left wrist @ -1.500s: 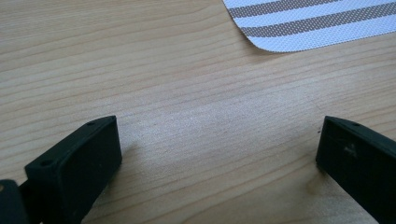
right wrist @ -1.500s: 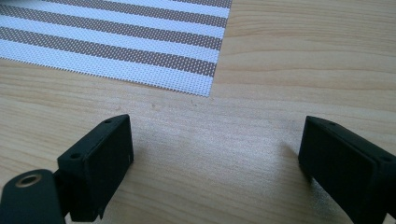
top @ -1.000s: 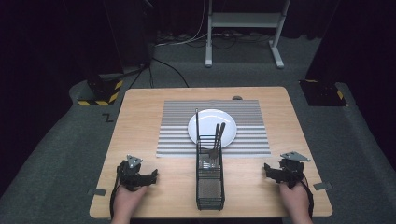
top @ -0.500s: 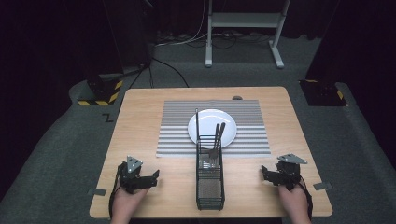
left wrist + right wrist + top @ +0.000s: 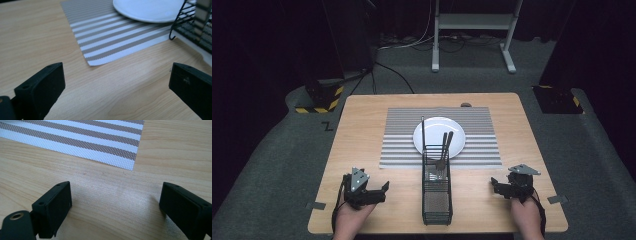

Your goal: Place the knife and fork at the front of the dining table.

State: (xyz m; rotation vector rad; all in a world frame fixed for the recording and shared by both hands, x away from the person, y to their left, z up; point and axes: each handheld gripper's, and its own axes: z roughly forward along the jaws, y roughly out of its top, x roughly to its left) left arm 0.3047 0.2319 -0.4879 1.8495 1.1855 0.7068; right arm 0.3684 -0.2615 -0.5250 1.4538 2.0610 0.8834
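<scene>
A black wire caddy (image 5: 437, 192) stands on the wooden table (image 5: 362, 135) near its front edge, with a fork and other dark utensils (image 5: 443, 150) upright in its far end. Behind it a white plate (image 5: 432, 132) lies on a grey-and-white striped placemat (image 5: 402, 140). My left gripper (image 5: 383, 188) rests left of the caddy, and in the left gripper view its jaws (image 5: 116, 87) stand wide open over bare wood, with the placemat (image 5: 112, 32), plate (image 5: 150, 10) and caddy (image 5: 192, 27) ahead. My right gripper (image 5: 493, 186) rests right of the caddy, open (image 5: 116, 205) and empty, near the placemat corner (image 5: 75, 137).
A small dark object (image 5: 466, 105) lies at the table's far edge. On the floor beyond are cables, a white stand's feet (image 5: 472, 60) and a yellow-and-black striped block (image 5: 319, 97). Tape tabs (image 5: 558, 199) mark the table's front corners.
Both grippers have shifted only slightly, each a little inward towards the caddy and nearer the front edge. Both stay open and empty.
</scene>
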